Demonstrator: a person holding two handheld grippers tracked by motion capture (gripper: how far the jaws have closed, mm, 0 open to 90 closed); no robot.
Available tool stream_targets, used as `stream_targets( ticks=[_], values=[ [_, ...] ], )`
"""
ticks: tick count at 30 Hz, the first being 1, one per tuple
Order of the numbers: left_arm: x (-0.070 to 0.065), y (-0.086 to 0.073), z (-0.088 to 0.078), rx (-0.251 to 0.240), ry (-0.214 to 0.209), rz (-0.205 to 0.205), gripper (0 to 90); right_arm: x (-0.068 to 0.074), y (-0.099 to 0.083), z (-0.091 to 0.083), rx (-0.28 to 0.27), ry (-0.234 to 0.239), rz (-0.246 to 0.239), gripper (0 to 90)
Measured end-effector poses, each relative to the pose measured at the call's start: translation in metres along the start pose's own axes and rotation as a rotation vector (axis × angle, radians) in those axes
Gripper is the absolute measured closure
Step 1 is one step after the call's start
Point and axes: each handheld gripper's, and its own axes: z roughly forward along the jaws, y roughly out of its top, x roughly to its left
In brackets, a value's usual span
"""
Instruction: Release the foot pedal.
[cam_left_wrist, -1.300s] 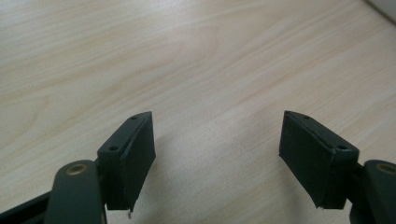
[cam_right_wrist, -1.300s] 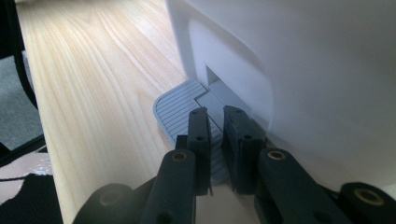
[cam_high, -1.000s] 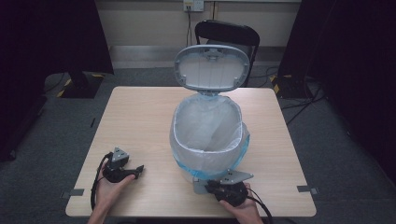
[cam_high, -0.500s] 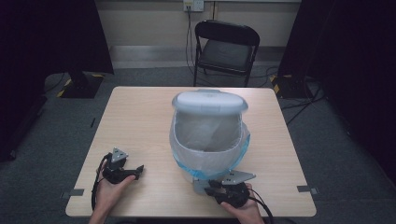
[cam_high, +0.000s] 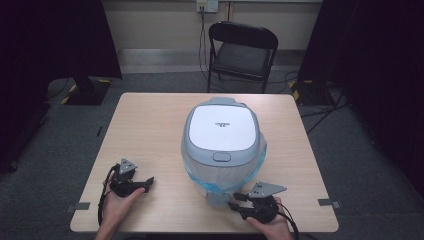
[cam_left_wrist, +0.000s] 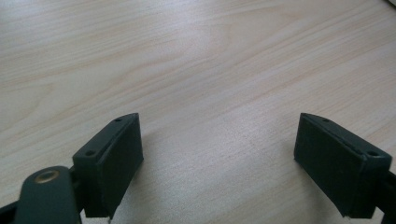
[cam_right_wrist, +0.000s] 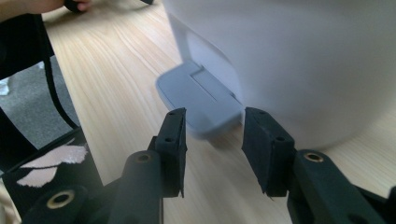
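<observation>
Grey pedal (cam_right_wrist: 205, 105) just beyond right gripper (cam_right_wrist: 212, 149), jaws parted

The bin's (cam_right_wrist: 299, 60) grey pedal (cam_right_wrist: 201, 100) is showing blurred, the bin itself running off the right gripper view's top edge; the closed lid (cam_high: 222, 127) is hiding its inside.

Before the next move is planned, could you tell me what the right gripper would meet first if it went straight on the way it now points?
The right gripper, jaws open, points at the grey foot pedal at the base of the white bin. It would probably meet the pedal first, though depth is hard to judge.
</observation>
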Motion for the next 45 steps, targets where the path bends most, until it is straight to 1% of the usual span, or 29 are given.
stream_targets(
  ticks=[3,5,10,14,16,18,19,20,21,24,27,28,30,32,33,34,39,40,41,42,45],
  values=[
    [0.000,0.000,0.000,0.001,0.000,0.001,14.9,-0.005,-0.004,-0.007,0.010,-0.024,0.014,59.0],
    [0.000,0.000,0.000,0.000,0.000,0.000,14.9,-0.011,-0.006,-0.013,0.011,-0.059,0.026,58.7],
    [0.000,0.000,0.000,0.000,0.000,0.000,14.9,-0.030,-0.008,-0.029,-0.022,-0.136,0.067,56.4],
    [0.000,0.000,0.000,0.000,0.000,0.000,14.9,-0.046,-0.010,-0.038,-0.032,-0.212,0.102,51.8],
    [0.000,0.000,0.000,0.000,0.000,0.000,14.9,-0.055,-0.012,-0.041,-0.036,-0.265,0.122,47.8],
    [0.000,0.000,0.000,0.000,0.000,0.000,14.9,-0.064,-0.013,-0.045,-0.044,-0.297,0.142,46.8],
    [0.000,0.000,0.000,0.000,0.000,0.001,14.9,-0.068,-0.014,-0.047,-0.049,-0.313,0.153,43.1],
    [0.000,0.000,0.000,0.000,0.000,0.000,14.9,-0.072,-0.014,-0.048,-0.053,-0.336,0.165,41.8],
    [0.000,0.000,0.000,0.000,0.000,0.000,14.9,-0.076,-0.015,-0.049,-0.050,-0.350,0.173,41.4],
    [0.000,0.000,0.000,0.000,0.000,0.000,14.9,-0.088,-0.018,-0.052,-0.038,-0.401,0.207,36.2],
    [0.000,0.000,0.000,0.000,0.000,0.000,14.9,-0.098,-0.022,-0.054,-0.021,-0.455,0.228,31.0],
    [0.000,0.000,0.000,0.000,0.000,0.000,14.9,-0.102,-0.024,-0.055,-0.011,-0.465,0.240,29.9],
    [0.000,0.000,0.000,0.000,0.000,0.000,14.9,-0.108,-0.026,-0.056,0.009,-0.503,0.253,26.0],
    [0.000,0.000,0.000,0.000,0.000,0.000,14.9,-0.115,-0.030,-0.056,0.036,-0.539,0.283,22.4],
    [0.000,0.000,0.000,0.000,0.000,0.000,14.9,-0.117,-0.031,-0.056,0.039,-0.544,0.287,22.2],
    [0.000,0.000,0.000,0.000,0.000,0.000,14.9,-0.118,-0.032,-0.056,0.045,-0.561,0.294,21.7],
    [0.000,0.000,0.000,0.000,0.000,0.000,14.9,-0.127,-0.039,-0.054,0.090,-0.605,0.319,18.5],
    [0.001,0.000,-0.001,0.008,0.002,0.013,14.9,-0.128,-0.040,-0.053,0.099,-0.613,0.326,18.5],
    [0.000,0.000,0.000,0.000,0.000,0.001,14.9,-0.129,-0.040,-0.052,0.104,-0.622,0.326,18.1],
    [0.000,0.000,0.000,0.001,0.000,0.000,14.9,-0.128,-0.042,-0.052,0.099,-0.626,0.315,17.9],
    [0.000,0.000,0.000,0.000,0.000,0.000,14.9,-0.128,-0.044,-0.051,0.077,-0.633,0.313,17.0]
  ],
)
